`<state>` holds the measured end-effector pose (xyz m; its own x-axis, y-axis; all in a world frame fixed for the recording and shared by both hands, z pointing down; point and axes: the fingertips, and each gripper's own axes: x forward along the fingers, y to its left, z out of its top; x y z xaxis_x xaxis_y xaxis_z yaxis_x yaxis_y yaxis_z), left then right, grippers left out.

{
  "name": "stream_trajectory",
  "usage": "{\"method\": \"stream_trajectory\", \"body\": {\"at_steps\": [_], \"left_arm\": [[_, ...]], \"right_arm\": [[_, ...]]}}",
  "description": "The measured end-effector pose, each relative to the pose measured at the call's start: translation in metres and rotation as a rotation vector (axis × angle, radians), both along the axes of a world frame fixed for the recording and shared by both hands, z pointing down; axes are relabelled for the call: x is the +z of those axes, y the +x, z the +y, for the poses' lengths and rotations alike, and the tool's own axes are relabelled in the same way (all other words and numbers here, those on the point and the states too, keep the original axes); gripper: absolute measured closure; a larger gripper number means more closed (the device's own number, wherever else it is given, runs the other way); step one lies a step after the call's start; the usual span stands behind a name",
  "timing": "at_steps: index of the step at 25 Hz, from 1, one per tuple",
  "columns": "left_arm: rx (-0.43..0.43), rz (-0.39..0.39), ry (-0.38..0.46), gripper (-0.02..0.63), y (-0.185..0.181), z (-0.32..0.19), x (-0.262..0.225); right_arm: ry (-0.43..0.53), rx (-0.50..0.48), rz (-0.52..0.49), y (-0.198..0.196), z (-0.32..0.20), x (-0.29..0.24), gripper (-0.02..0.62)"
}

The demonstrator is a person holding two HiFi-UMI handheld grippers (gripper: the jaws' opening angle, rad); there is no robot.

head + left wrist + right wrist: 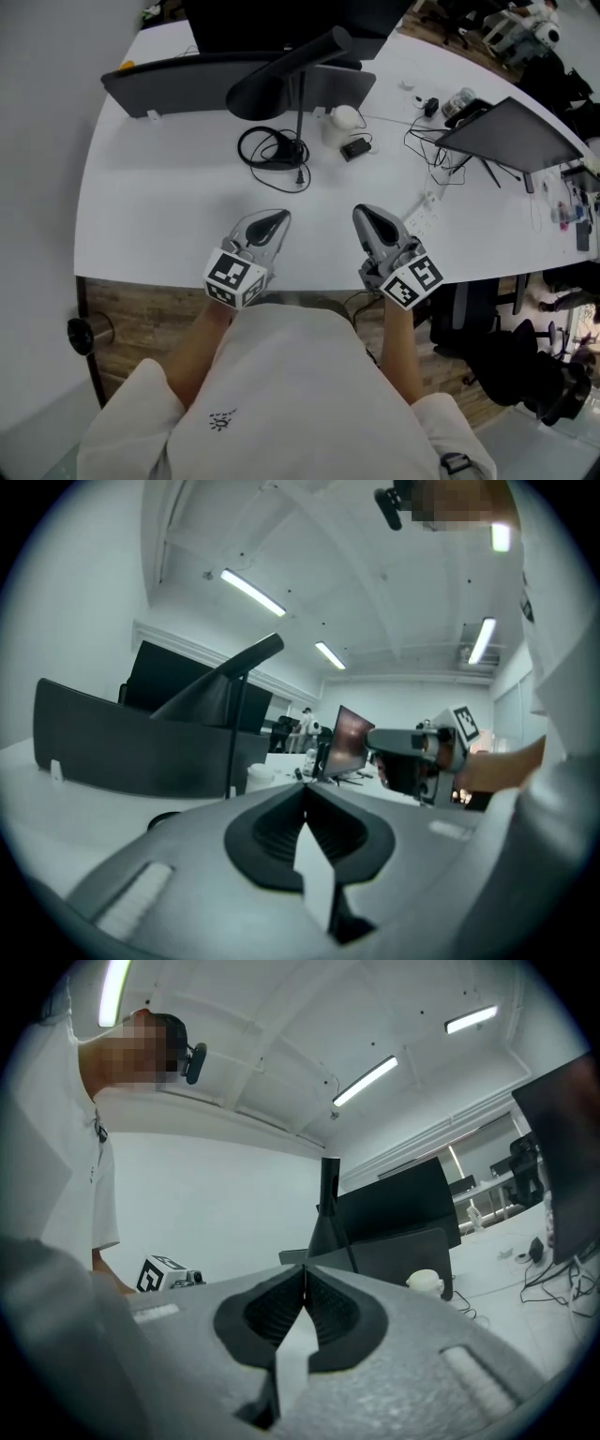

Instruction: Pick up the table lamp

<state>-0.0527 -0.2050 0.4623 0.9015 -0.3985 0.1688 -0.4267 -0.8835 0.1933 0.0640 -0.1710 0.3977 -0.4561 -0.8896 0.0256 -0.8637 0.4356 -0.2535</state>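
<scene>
At the near edge of the counter (159, 225), the left hand-held gripper (277, 221) and the right hand-held gripper (367, 217) are hovering side by side, jaws pressed together on nothing, both pointing roughly level toward the far side. The lamp (284, 77) is standing untouched farther back, well apart from both. Reach, grasp and lift are all still waiting.

Here in the left gripper view we lose the table lamp (220, 682)'s foot behind the left gripper (305, 787)'s own body, and the right gripper (305, 1271) blocks it in its view too. From the head view, the black monitor (267, 21) at the desk (150, 216)'s far edge is cut off by the picture's top. The small items (459, 101) near the far right corner are too tiny for us to name.
</scene>
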Motion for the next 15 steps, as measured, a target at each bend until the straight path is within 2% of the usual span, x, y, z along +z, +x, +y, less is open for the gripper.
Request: {"method": "stream_trajectory", "body": {"at_steps": [5,8,11,15], "left_arm": [[0.036,0.000,-0.020,0.611,-0.007,-0.005,0.011],[0.052,-0.012,-0.021,0.611,-0.007,-0.004,0.016],[0.045,-0.021,-0.030,0.611,-0.004,-0.007,0.022],[0.002,-0.029,-0.032,0.611,0.007,-0.016,0.028]], "right_arm": [[-0.035,0.088,0.000,0.012,0.004,0.011,0.594],[-0.051,0.105,-0.001,0.015,0.005,0.017,0.594],[-0.059,0.085,-0.008,0.013,0.000,0.023,0.594],[-0.052,0.009,0.004,0.011,-0.016,0.027,0.594]]}}
